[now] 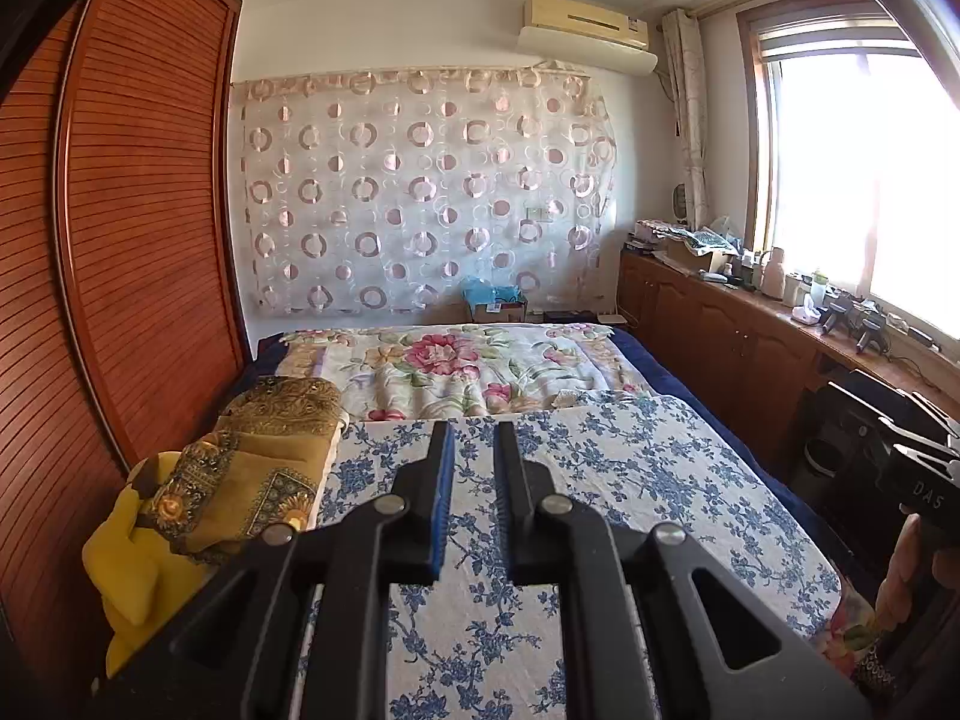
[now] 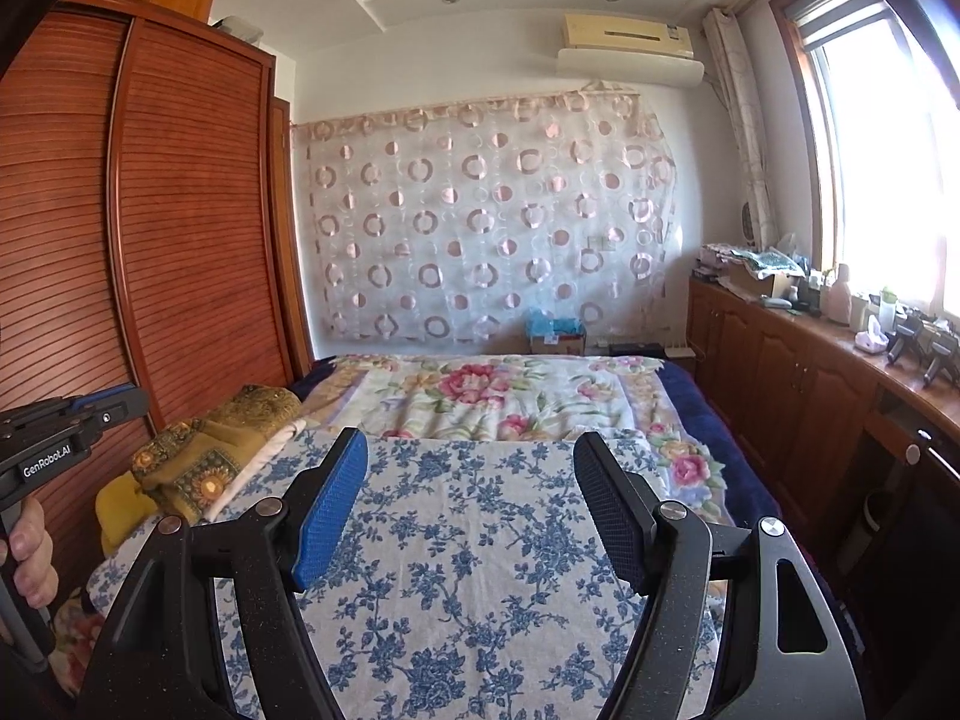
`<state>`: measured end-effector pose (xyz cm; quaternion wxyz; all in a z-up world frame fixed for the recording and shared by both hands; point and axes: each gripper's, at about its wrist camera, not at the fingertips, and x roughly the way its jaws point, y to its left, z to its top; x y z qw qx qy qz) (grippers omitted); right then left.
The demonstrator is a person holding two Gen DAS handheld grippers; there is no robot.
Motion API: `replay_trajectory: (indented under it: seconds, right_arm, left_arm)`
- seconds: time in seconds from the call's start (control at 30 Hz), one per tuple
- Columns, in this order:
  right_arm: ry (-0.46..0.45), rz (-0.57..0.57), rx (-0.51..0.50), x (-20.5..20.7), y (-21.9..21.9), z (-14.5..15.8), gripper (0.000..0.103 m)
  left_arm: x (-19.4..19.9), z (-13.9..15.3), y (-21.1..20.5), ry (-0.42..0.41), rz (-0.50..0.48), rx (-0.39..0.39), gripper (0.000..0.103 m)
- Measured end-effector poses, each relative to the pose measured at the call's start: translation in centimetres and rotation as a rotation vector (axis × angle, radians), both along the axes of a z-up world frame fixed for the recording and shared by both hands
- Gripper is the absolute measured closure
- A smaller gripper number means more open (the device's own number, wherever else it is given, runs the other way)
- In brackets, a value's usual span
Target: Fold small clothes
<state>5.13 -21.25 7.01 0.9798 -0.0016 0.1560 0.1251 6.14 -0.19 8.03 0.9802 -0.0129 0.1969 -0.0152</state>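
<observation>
- The left gripper (image 1: 471,438) hovers over the blue-flowered cloth (image 1: 600,480), its jaws nearly together with only a narrow slot between them and nothing in it.
- The right gripper (image 2: 471,450) hangs over the same cloth with its jaws spread wide, empty; one blue pad (image 2: 333,510) faces a dark pad across the gap.
- From the right wrist view the left gripper shows side-on at the cloth's left edge, its white lettering reading "GenRobot.AI"; a hand (image 2: 27,552) grips its handle, cut off by the frame.
- From the left wrist view the right gripper's body (image 1: 912,480) sits off the cloth's right edge with the letters "DAS" on it; the rest of the word is out of sight.
- The blue-flowered cloth lies flat on the bed; its near end is hidden under the gripper bodies.
- Just left of the cloth sits a heap of folded mustard-gold patterned fabric (image 1: 252,480) over something yellow (image 1: 138,570); what garments these are I cannot tell.
- Beyond the cloth lies a pink-flowered quilt (image 1: 456,366), partly overlapped by it.
- Left of the cloth stands a slatted wooden wardrobe (image 1: 132,228); right of it a wooden cabinet counter (image 1: 750,324) with clutter too small to make out.
- Behind, a ring-patterned sheer curtain (image 1: 420,192) covers the wall under an air conditioner (image 1: 585,30), whose sticker is unreadable.
</observation>
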Motion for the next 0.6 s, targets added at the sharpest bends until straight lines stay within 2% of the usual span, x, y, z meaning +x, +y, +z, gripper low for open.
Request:
replay_trajectory:
  seconds: [0.6]
  right_arm:
    - [-0.005,0.001,-0.002,0.17,0.63,0.06,0.030]
  left_arm:
    - [-0.08,-0.23,0.59,-0.002,0.005,0.002,0.093]
